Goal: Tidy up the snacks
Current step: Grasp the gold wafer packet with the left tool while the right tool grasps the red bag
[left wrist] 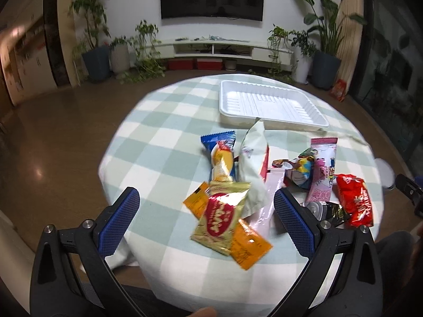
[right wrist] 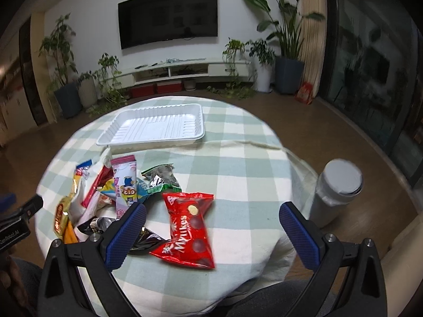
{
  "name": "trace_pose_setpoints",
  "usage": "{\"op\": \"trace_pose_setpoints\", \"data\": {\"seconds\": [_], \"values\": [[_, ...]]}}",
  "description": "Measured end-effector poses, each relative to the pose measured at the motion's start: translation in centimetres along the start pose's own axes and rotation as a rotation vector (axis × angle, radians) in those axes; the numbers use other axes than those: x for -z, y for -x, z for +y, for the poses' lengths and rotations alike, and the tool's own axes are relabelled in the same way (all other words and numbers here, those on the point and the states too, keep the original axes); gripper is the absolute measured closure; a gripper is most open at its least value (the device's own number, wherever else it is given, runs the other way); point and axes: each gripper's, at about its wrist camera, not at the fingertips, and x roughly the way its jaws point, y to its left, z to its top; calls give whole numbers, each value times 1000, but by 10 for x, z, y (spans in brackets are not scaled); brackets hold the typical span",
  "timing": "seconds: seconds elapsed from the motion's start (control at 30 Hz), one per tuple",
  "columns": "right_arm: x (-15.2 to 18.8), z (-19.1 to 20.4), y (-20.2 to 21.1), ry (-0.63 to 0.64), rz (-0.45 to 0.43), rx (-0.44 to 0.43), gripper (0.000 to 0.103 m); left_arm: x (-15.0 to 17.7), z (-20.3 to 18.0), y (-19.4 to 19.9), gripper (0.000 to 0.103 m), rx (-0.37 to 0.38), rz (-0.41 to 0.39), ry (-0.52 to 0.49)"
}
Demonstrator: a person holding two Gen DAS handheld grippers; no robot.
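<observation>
Tray (right wrist: 156, 125) at far side of table (right wrist: 238, 163), snack packets (left wrist: 253, 185) heaped before it, Mylikes packet (right wrist: 189, 233) nearest the right, bin (right wrist: 335, 192) apparently on floor beyond table's right edge

Snack pile (right wrist: 127, 192) crowds near side; cloth (right wrist: 238, 163) open rightward to tray (right wrist: 156, 126) (nothing inside).

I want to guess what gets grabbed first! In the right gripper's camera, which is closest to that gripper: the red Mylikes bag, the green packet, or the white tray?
1. Red Mylikes bag: nearest the right gripper, lying between its open fingers.
2. Green packet: further back, slightly left.
3. White tray: farthest, at the table's far side.
</observation>
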Motion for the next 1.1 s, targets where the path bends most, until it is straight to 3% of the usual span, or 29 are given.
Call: {"op": "trace_pose_setpoints", "data": {"seconds": [0.13, 0.23, 0.33, 0.47, 0.57, 0.73, 0.8, 0.87, 0.93, 1.0, 1.1], "values": [[-5, -28, -9, -95, 57, -116, 0, 8, 37, -15, 0, 118, 75, 89], [-3, -41, -16, -149, 102, -209, 0, 18, 41, -14, 0, 72, 47, 28], [-1, -45, -27, -188, 195, -311, 5, 21, 42, -30, 0, 55, 194, 26], [-1, -41, -45, -235, 299, -394, 15, 15, 41, -40, 0, 61, 222, 13], [2, -39, -48, -224, 304, -375, 27, 8, 34, -49, 0, 77, 225, -16], [7, -33, -56, -179, 328, -330, 28, 5, 2, -59, 1, 138, 228, -172], [5, -33, -52, -188, 289, -319, 28, 6, -5, -67, 8, 134, 235, -202], [0, -32, -50, -187, 283, -317, 28, 6, -6, -74, 31, 135, 250, -198], [-1, -31, -56, -170, 330, -312, 33, 6, -5, -80, 45, 147, 266, -191], [1, -33, -63, -172, 372, -310, 41, 5, -4, -86, 48, 146, 277, -185], [2, -36, -67, -182, 384, -307, 41, 5, -2, -89, 48, 160, 276, -174]]}}
